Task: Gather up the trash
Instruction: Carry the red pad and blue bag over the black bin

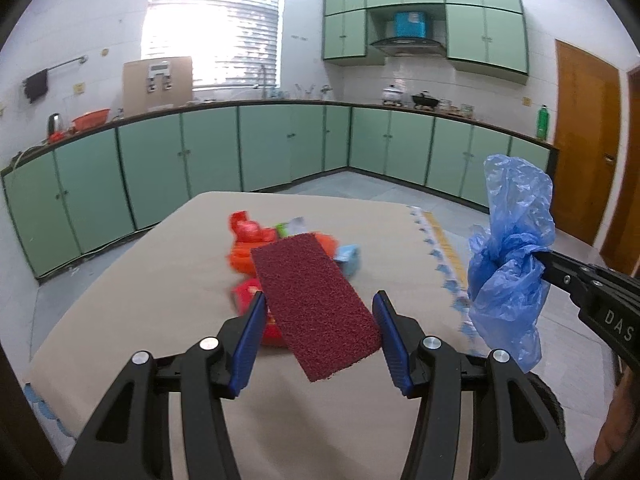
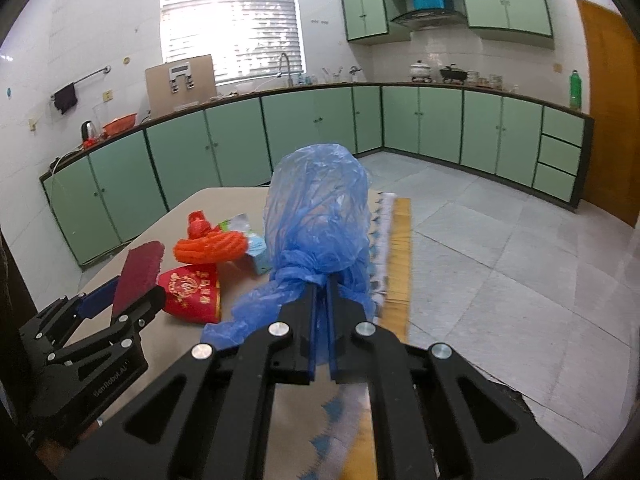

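A dark red scouring pad [image 1: 316, 308] is pinched between the blue pads of my left gripper [image 1: 320, 298], lifted over the beige table [image 1: 140, 300]; the right wrist view shows the same gripper [image 2: 128, 298] at the left. My right gripper [image 2: 322, 286] is shut on the knotted neck of a blue plastic bag [image 2: 320, 208], held up at the table's right side. In the left wrist view the bag [image 1: 508, 264] hangs off the right gripper [image 1: 538, 264]. Loose trash lies on the table beyond: an orange knitted piece [image 2: 210, 246], a red pouch with gold print [image 2: 192, 292], a light blue item [image 2: 260, 258].
The table's right edge carries a patterned cloth trim [image 2: 384, 240], with tiled floor [image 2: 500, 260] beyond it. Green base cabinets [image 1: 208, 148] run along the far walls. A wooden door [image 1: 584, 140] stands at the right.
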{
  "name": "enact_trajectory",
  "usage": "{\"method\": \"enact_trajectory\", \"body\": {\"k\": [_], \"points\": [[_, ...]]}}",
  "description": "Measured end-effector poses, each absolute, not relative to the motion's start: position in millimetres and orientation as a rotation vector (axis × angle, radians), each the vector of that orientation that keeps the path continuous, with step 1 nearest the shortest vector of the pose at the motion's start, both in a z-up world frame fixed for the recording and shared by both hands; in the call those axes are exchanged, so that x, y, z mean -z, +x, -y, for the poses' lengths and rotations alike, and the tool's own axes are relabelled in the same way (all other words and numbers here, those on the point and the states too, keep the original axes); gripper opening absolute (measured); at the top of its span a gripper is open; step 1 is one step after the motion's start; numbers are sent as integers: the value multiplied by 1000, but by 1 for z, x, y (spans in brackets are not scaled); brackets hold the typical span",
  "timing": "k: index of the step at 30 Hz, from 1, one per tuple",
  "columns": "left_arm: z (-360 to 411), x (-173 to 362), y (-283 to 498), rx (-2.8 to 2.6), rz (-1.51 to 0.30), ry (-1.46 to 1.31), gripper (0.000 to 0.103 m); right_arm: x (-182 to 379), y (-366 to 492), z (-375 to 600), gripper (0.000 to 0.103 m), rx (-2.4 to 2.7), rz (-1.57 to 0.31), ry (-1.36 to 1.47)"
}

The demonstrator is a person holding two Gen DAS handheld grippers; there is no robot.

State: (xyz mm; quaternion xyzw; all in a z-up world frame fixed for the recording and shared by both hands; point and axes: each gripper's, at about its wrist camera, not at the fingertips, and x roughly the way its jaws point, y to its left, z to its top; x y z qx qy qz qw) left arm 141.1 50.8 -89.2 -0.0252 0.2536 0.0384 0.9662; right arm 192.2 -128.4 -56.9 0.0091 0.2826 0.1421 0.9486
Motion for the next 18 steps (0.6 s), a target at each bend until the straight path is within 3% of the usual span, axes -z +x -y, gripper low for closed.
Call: {"method": "enact_trajectory", "body": {"k": [18], "points": [[51, 70, 123, 180, -491, -15, 54, 53, 129, 237, 3, -70, -551, 58]]}}
